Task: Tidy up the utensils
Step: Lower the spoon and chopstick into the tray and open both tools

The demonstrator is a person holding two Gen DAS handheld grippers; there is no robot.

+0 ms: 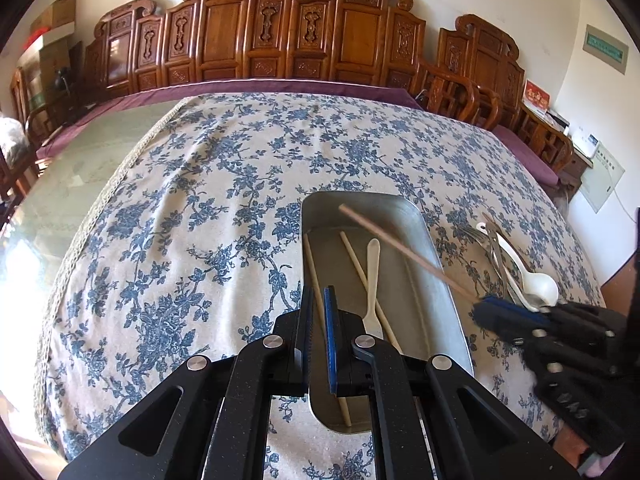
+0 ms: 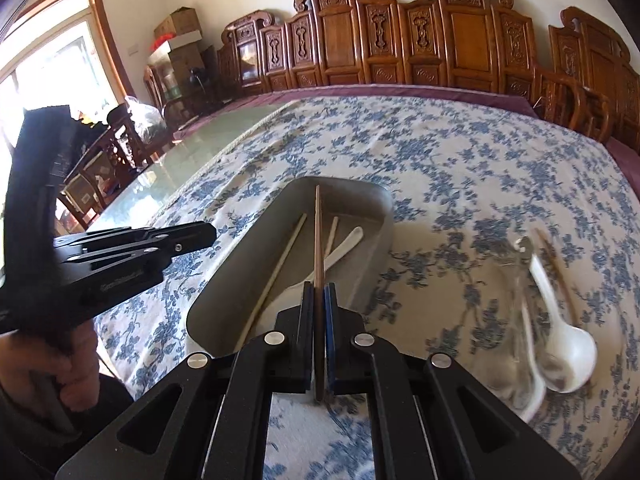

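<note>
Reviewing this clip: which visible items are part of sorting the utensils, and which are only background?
Job:
metal tray
brown chopstick held in right gripper
pale chopsticks and cream spoon in the tray
white spoon and forks on the cloth
left gripper

Background:
carved wooden chairs
cardboard boxes
floral tablecloth

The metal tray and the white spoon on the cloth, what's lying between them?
Only bare floral tablecloth separates the metal tray from the white spoon, shown in the right wrist view.

The tray sits on the tablecloth. In the tray lie two chopsticks and a spoon. Right of the tray, a fork and a ladle spoon lie piled together.
</note>
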